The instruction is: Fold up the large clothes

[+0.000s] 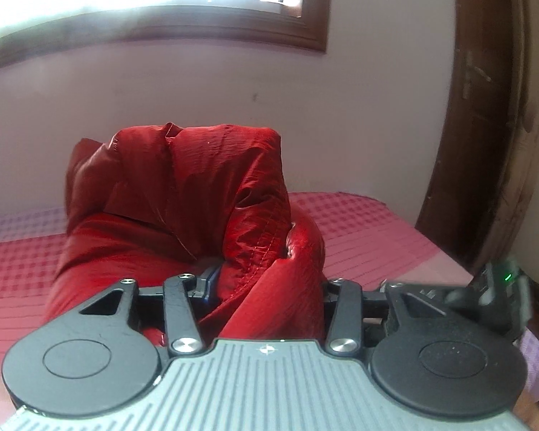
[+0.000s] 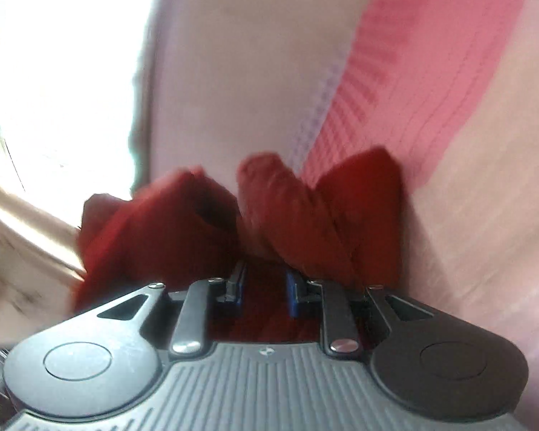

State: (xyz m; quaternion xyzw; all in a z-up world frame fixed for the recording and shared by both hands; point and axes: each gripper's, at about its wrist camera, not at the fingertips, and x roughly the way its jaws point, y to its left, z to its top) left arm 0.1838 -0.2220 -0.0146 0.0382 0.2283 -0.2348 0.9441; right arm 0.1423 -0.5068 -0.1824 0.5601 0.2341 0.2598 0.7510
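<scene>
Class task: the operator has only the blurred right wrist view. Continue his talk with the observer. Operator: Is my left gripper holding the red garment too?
Observer: Yes, red garment fills the left gripper.
Operator: What lies under it?
Observer: A bed with a pink checked cover.
Operator: Anything beyond the bed?
Observer: A wood-framed window above, and a dark wooden door at the right.
Operator: My right gripper?
Observer: The right gripper has red cloth between its blue pads.
</scene>
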